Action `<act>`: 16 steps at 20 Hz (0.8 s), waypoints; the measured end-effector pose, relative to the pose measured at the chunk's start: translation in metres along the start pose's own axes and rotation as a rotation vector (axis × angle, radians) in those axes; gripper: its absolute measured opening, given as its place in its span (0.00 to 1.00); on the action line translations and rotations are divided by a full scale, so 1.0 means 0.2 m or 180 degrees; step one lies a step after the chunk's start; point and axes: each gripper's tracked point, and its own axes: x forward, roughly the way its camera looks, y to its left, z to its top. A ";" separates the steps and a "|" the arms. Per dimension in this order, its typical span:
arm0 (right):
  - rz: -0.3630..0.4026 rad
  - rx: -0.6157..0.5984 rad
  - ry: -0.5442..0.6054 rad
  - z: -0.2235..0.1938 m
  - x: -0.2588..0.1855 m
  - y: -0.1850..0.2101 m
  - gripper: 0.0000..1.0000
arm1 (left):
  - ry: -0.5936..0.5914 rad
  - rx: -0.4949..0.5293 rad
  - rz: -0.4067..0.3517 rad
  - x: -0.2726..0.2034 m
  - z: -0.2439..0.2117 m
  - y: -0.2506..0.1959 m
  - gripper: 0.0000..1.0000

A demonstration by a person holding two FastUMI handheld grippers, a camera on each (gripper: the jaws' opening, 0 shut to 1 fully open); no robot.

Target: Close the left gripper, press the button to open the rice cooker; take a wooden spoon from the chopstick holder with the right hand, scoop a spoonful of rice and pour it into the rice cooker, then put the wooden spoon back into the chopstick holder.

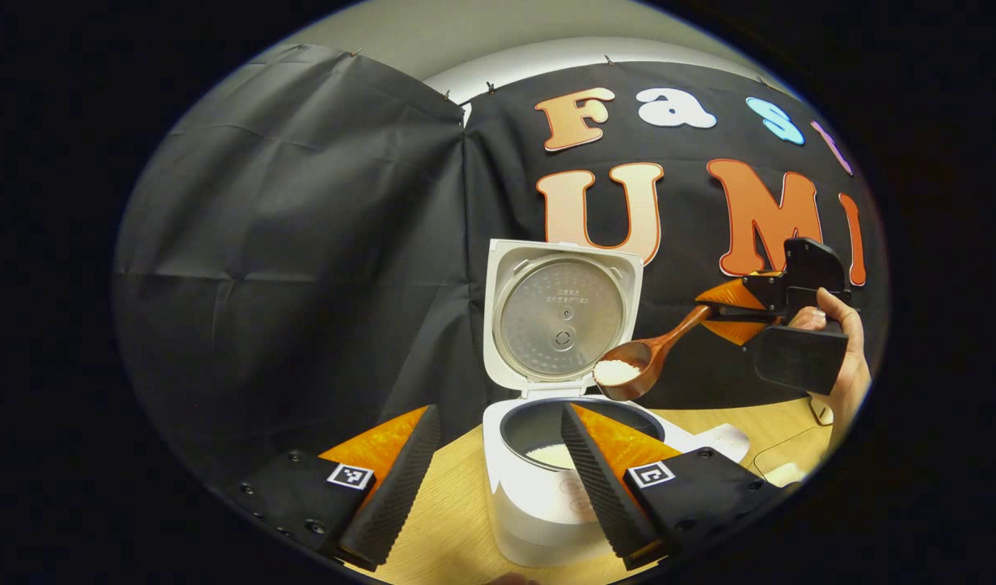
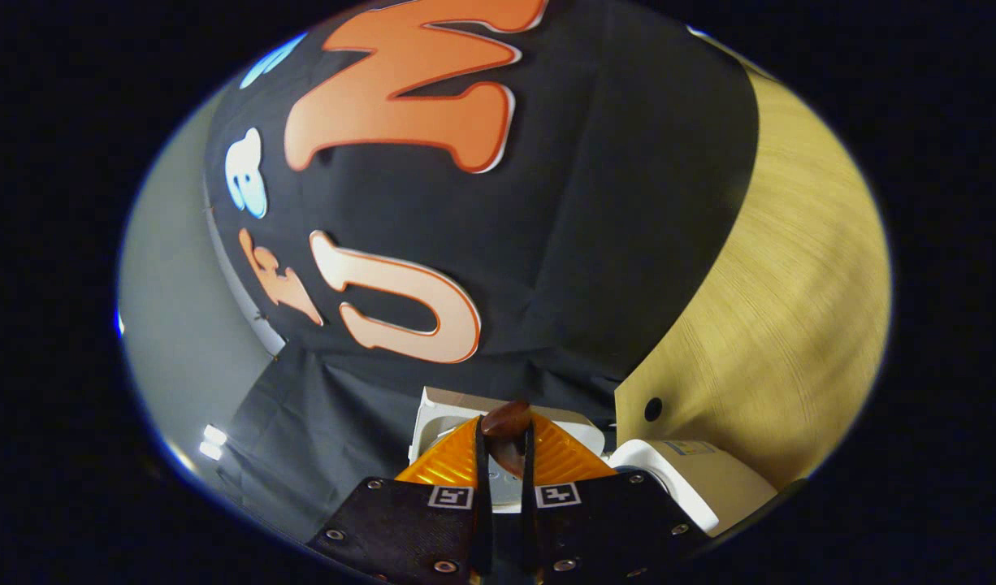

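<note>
The white rice cooker (image 1: pixel 539 496) stands on the table with its lid (image 1: pixel 561 313) swung upright, and some rice lies in its dark inner pot (image 1: pixel 539 426). My left gripper (image 1: pixel 498 409) is open, its fingers spread on either side of the cooker's front, touching nothing. A hand holds my right gripper (image 1: pixel 709 311) at the right; it is shut on the handle of the wooden spoon (image 1: pixel 648 349). The spoon's bowl holds white rice (image 1: pixel 616 371) and hovers above the pot's right rim. In the right gripper view, the right gripper (image 2: pixel 506 418) clamps the brown spoon handle (image 2: pixel 508 443), and the cooker (image 2: pixel 693 479) sits below right.
The light wooden table (image 1: pixel 457 504) carries a white card (image 1: pixel 721 439) and a pale tray outline (image 1: pixel 790 463) to the right of the cooker. Black cloth hangs close behind the cooker. In the right gripper view the table (image 2: pixel 790 309) appears tilted at the right.
</note>
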 end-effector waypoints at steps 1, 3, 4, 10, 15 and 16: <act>0.0062 -0.0152 0.0002 -0.01 0.02 0.04 0.13 | 0.0004 0.0001 0.0013 0.00 0.00 0.01 0.96; 0.0192 -0.0452 0.0021 -0.03 0.04 0.08 0.13 | 0.0003 0.0005 0.0039 0.00 0.00 0.03 0.98; 0.0248 -0.0608 0.0032 -0.05 0.05 0.11 0.13 | 0.0004 0.0009 0.0046 0.00 -0.01 0.03 0.98; 0.0535 -0.1339 -0.0076 -0.10 0.05 0.27 0.13 | -0.0002 0.0054 0.0062 0.00 0.01 0.04 0.98; 0.0952 -0.2346 -0.0193 -0.20 -0.01 0.43 0.13 | -0.0005 0.0065 0.0082 -0.01 0.00 0.07 0.96; 0.1034 -0.2479 -0.0209 -0.21 -0.03 0.45 0.13 | 0.0000 0.0084 0.0080 0.00 0.01 0.07 0.96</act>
